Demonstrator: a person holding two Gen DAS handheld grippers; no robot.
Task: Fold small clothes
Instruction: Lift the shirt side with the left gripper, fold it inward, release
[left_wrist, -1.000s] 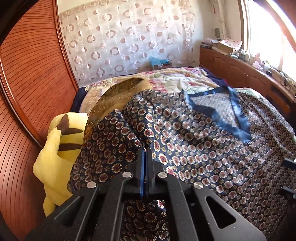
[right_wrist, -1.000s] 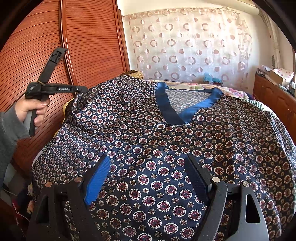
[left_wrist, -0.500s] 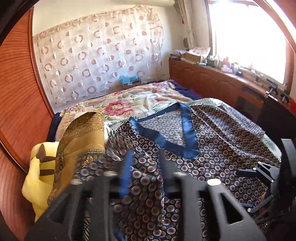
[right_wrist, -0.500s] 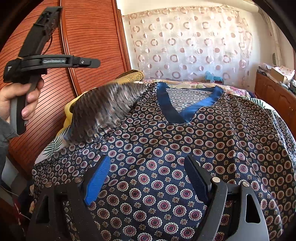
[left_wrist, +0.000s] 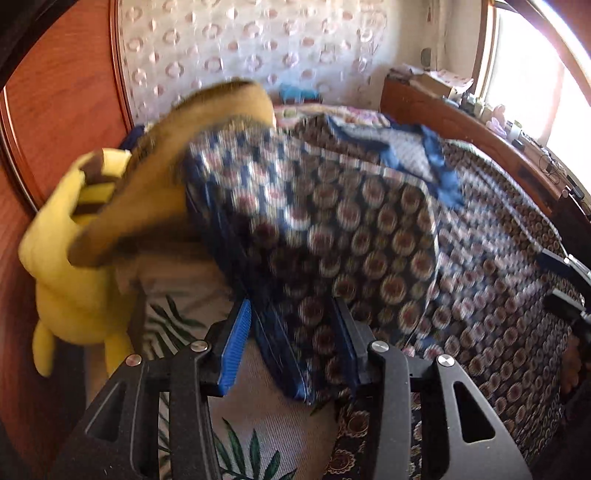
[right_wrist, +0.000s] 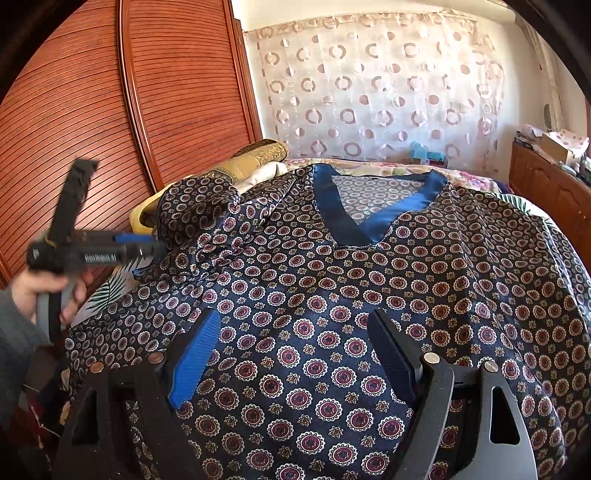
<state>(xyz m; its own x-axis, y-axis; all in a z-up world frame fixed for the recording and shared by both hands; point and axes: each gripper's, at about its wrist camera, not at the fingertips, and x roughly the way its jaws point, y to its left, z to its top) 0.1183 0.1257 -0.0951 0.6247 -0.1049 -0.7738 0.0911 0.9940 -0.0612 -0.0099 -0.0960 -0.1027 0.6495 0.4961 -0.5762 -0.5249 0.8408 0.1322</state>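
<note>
The bed (right_wrist: 532, 206) fills the room's middle, hemmed by the slatted wooden wardrobe (right_wrist: 110, 122) at nine o'clock, a sideboard (right_wrist: 546, 184) at three, and the circle-patterned curtain (right_wrist: 369, 92) at twelve; bare bedspread shows only along the left edge. The patterned shirt (right_wrist: 332, 295) lies spread across nearly all of it, navy with red medallions, its blue V-neck (right_wrist: 347, 225) toward twelve, its left sleeve (right_wrist: 199, 206) folded inward at ten o'clock. A yellow plush toy (left_wrist: 62, 266) sits at nine. The left claw (left_wrist: 295, 343) has just been opening; the sleeve's hem lies loose between its parted jaws. The right claw (right_wrist: 295, 354) hangs wide open over the shirt front, holding nothing.
</note>
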